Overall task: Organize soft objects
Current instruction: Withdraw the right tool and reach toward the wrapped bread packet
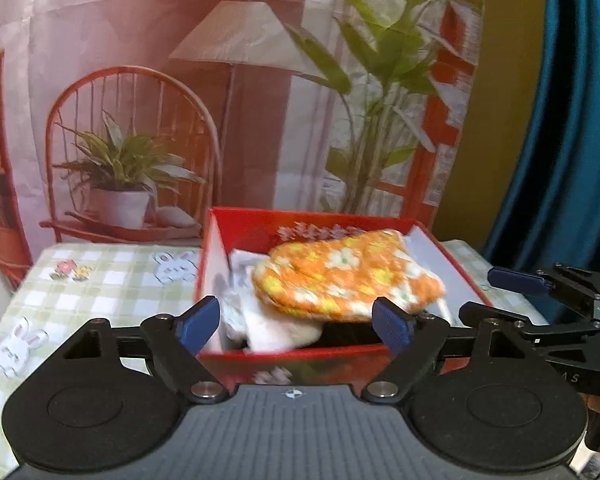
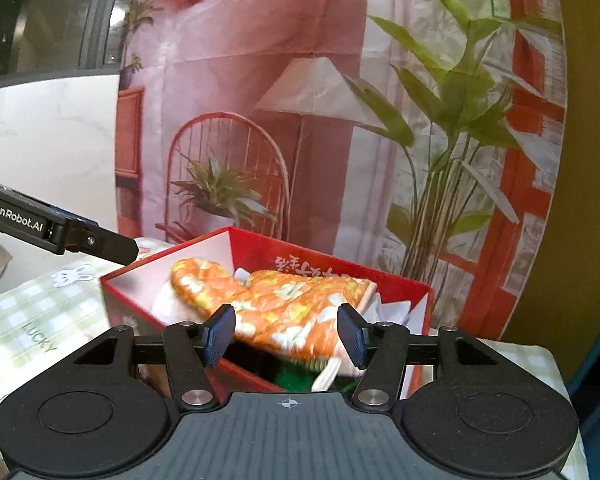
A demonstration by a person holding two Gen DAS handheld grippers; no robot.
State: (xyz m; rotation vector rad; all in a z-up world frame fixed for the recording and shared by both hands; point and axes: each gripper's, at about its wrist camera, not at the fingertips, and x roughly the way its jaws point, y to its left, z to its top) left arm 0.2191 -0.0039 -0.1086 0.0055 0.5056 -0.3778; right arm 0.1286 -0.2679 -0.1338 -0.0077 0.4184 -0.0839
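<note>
- Red box (image 1: 300, 354) sits on the checked tablecloth (image 1: 112, 280); take it as your landmark. Cardboard, rectangular, open at the top, white inside, white printed marks on the red walls.
- Inside the box: an orange oven mitt (image 1: 340, 280) lies on top, tilted, one end up near the rim. Quilted fabric, white and yellow flower print, thumb lobe clear in the right wrist view (image 2: 284, 304).
- Under the mitt, toward the box's left wall: a white fluffy cloth (image 1: 276, 328), crumpled. Something green (image 2: 296, 378) shows at the box's near corner below the mitt; too blurred to name.
- Your left gripper (image 1: 298, 326) hangs at the box's near wall, its blue ribbed pads set wide apart, nothing pinched between them.
- Your right gripper (image 2: 287, 338) is at the box's near corner, jaws parted about halfway, pads clear of the mitt, gripping nothing.
- Behind the box: a printed backdrop (image 1: 240, 100) with a chair, lamp and plants. Right of the box: teal curtain (image 1: 572, 120).
- Tablecloth left of the box carries rabbit and flower prints; the word LUCKY shows in the right wrist view.
- Nothing stands between either gripper and the box.
</note>
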